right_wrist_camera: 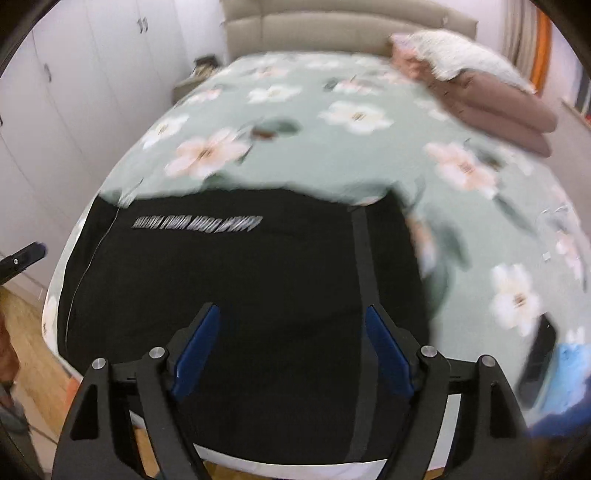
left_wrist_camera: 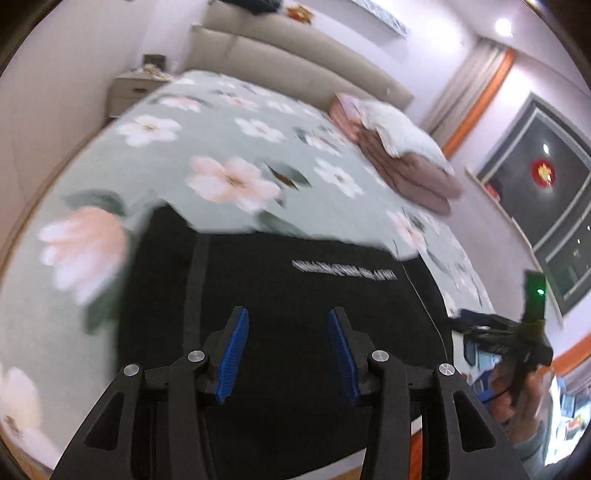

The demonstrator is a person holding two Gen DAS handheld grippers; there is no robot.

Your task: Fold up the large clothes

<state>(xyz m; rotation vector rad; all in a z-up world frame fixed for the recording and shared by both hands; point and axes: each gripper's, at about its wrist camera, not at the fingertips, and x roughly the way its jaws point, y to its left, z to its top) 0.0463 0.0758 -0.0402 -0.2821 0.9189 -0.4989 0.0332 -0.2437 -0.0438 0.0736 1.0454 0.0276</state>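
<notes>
Left wrist view showed the left gripper (left_wrist_camera: 288, 332) with its blue-padded fingers (left_wrist_camera: 233, 356) spread wide and nothing between them; it hung above the black garment (left_wrist_camera: 280, 295) without visibly touching it. The right gripper (right_wrist_camera: 291, 332) stood likewise wide apart and held nothing, poised over the same dark cloth. At the right edge of the left wrist view the right gripper appeared again (left_wrist_camera: 509, 332), held in a hand and blurred by motion.

The black garment lay flat on the near part of the floral bedspread (left_wrist_camera: 229, 147), reaching to the near edge of the bed. A line of white lettering (right_wrist_camera: 197, 222) ran crosswise near its far edge, too blurred to read, and a grey stripe (right_wrist_camera: 364, 266) ran lengthwise from the far edge toward the camera. Its long axis could not be told, since the near end was hidden behind the grippers. A folded brown blanket (right_wrist_camera: 498, 103) with a pale pillow (right_wrist_camera: 454, 55) on top sat well apart at the far right by the headboard (right_wrist_camera: 332, 29).
</notes>
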